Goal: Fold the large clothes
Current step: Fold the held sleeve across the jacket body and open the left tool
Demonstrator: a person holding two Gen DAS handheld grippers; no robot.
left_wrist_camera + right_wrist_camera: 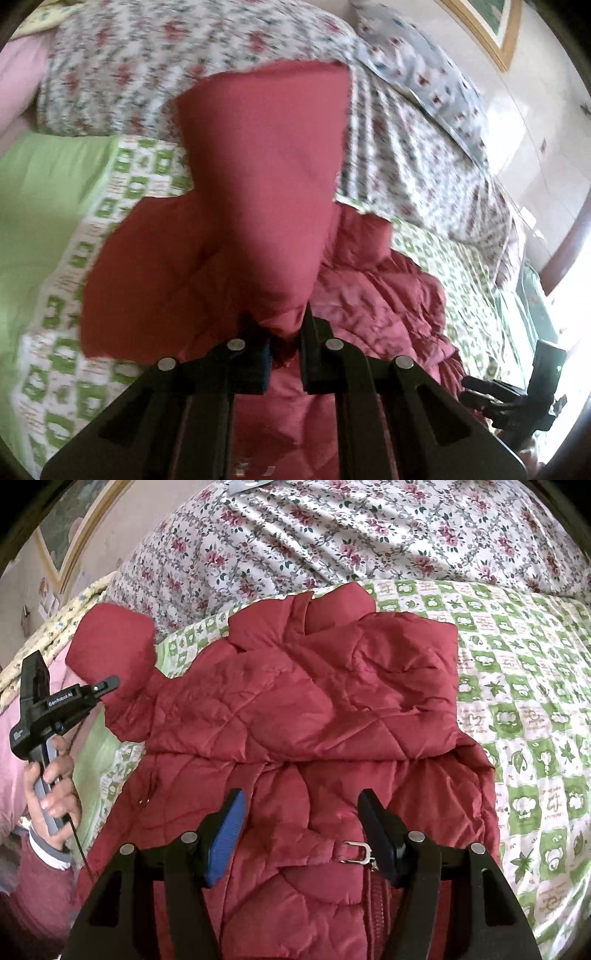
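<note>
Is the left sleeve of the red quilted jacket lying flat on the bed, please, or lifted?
Lifted. The left gripper is shut on the sleeve, holding it up off the green-patterned sheet.

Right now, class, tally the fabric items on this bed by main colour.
Red: 1, quilted jacket
Green: 1, green-and-white checked sheet
Floral pink-on-white: 1, floral quilt
Total: 3

A home bedroom: a bed spread with a green-and-white checked sheet, a floral quilt heaped behind, a framed picture on the wall.
</note>
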